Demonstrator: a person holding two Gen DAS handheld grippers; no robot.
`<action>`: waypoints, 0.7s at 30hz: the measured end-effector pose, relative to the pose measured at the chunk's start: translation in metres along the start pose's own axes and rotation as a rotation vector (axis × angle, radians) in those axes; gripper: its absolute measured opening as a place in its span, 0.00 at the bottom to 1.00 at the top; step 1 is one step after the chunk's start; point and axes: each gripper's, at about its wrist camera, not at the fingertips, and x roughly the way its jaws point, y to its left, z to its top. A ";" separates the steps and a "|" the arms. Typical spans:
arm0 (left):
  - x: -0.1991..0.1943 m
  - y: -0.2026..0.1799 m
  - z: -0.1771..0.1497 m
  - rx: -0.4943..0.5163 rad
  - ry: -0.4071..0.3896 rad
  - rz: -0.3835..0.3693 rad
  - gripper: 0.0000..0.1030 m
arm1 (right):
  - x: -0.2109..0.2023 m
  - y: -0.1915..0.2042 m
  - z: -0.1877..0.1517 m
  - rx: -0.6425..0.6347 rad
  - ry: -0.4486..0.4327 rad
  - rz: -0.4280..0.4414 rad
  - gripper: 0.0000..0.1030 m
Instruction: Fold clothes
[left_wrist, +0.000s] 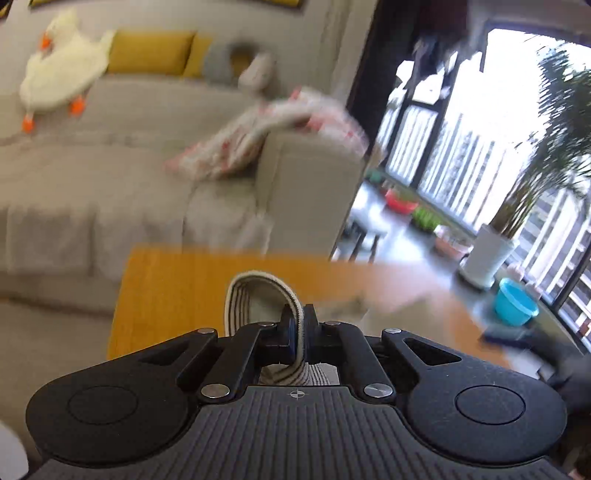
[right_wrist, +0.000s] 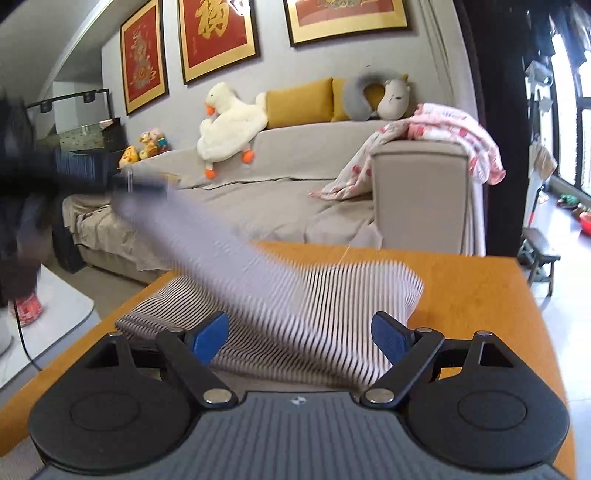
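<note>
Soft, light striped cotton garment (right_wrist: 280, 295), drapes limp; L gripper (left_wrist: 297, 325) clamped on its ribbed hem, R gripper (right_wrist: 299, 332) jaws wide, empty; grab cloth edge btwn them.

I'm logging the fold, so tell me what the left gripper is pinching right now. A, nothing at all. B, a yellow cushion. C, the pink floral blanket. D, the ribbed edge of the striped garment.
D: in the left wrist view the left gripper is shut on a ribbed band of the striped garment, over the wooden table.
</note>
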 end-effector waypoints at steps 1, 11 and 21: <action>0.008 0.007 -0.010 -0.012 0.025 0.018 0.05 | 0.001 0.000 0.002 -0.004 0.000 -0.006 0.83; -0.014 0.040 -0.001 -0.097 -0.012 0.092 0.31 | 0.073 -0.040 0.017 0.323 0.157 0.049 0.74; 0.006 0.001 0.004 -0.215 0.056 -0.149 0.47 | 0.061 -0.027 0.021 0.191 0.072 -0.003 0.69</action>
